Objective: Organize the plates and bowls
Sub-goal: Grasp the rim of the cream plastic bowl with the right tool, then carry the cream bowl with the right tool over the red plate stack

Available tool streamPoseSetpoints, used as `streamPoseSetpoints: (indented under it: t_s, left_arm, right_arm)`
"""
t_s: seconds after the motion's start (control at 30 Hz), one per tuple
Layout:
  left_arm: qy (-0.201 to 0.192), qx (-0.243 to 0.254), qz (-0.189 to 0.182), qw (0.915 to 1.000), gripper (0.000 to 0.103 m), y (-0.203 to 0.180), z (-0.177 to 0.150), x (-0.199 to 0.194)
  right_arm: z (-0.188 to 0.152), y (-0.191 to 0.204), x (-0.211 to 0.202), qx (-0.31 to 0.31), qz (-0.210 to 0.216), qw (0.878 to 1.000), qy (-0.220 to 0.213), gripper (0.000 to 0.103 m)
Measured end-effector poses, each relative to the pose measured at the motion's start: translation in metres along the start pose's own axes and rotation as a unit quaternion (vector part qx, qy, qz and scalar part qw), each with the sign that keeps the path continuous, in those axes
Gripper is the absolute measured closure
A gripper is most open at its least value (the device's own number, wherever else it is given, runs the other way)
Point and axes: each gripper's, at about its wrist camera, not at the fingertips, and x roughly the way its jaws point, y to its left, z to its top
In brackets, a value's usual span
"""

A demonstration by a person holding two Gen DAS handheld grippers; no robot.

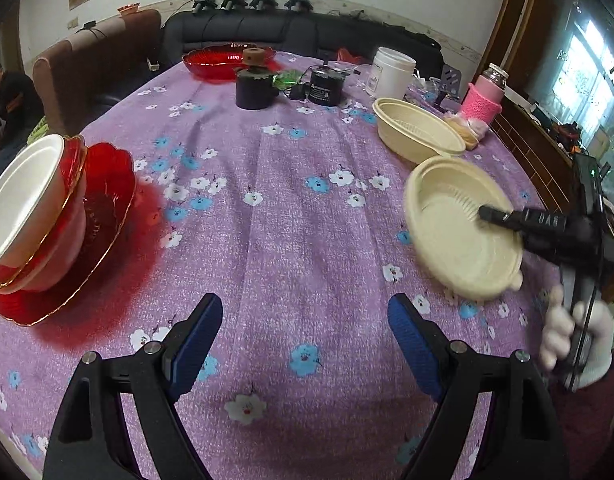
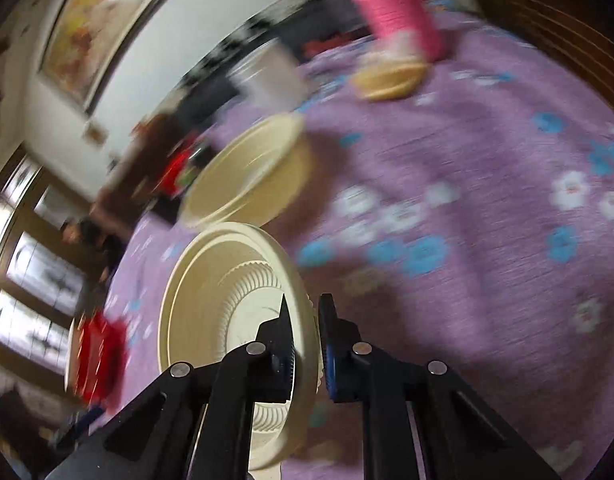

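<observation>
- Left gripper (image 1: 305, 320): jaws apart, nothing between them, hovering over the purple floral tablecloth (image 1: 287, 208).
- Right gripper (image 2: 307, 344): clamped on the rim of 1 cream plate (image 2: 227, 300), which is tilted above the cloth.
- Cream bowl (image 2: 247, 168): just beyond the held plate, apparently its destination.
- Advice: level the plate and centre it over the bowl before release; the rim grip looks shallow.
- Far left: white bowl (image 1: 23, 200) nested on red dishes (image 1: 103, 216).

A cream ribbed bowl (image 1: 459, 236) tilts above the cloth; another (image 1: 417, 130) sits upright behind it.
</observation>
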Motion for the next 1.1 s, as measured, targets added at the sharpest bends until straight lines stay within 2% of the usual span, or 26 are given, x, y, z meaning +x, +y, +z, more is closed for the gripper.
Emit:
streamPoseSetpoints:
  t_s: [0.1,0.2,0.33,0.43,0.5,0.57,0.6,0.87,1.1]
  left_arm:
    - [0.010,-0.007,-0.016,0.9998,0.019,0.000,0.005,0.008]
    - [0.012,-0.009,-0.027,0.9995,0.020,-0.003,0.015,0.020]
    - [0.033,-0.008,-0.039,0.9987,0.044,-0.010,0.026,0.038]
    - [0.046,0.001,-0.040,0.9982,0.051,-0.020,0.025,0.050]
    - [0.056,0.004,-0.040,0.9976,0.060,-0.024,0.022,0.058]
    - [0.069,0.003,-0.044,0.9966,0.079,-0.027,0.019,0.065]
    - [0.075,0.003,-0.047,0.9960,0.083,-0.028,0.018,0.068]
    - [0.065,-0.011,-0.044,0.9968,0.084,-0.017,0.009,0.053]
    - [0.041,-0.036,-0.050,0.9972,0.084,0.012,-0.001,0.020]
  right_arm:
    - [-0.016,0.026,0.024,-0.040,0.015,0.998,0.041,0.091]
    - [-0.030,0.048,0.035,-0.080,0.008,0.995,0.055,0.090]
    - [-0.041,0.060,0.037,-0.106,-0.001,0.993,0.055,0.090]
    - [-0.039,0.061,0.042,-0.110,-0.004,0.992,0.055,0.090]
    - [-0.040,0.062,0.042,-0.113,-0.007,0.992,0.055,0.090]
    - [-0.041,0.064,0.042,-0.115,-0.008,0.992,0.054,0.090]
    - [-0.042,0.065,0.041,-0.116,-0.008,0.992,0.053,0.089]
    - [-0.053,0.080,0.041,-0.138,-0.008,0.989,0.043,0.089]
    - [-0.072,0.107,0.037,-0.156,0.009,0.987,0.030,0.088]
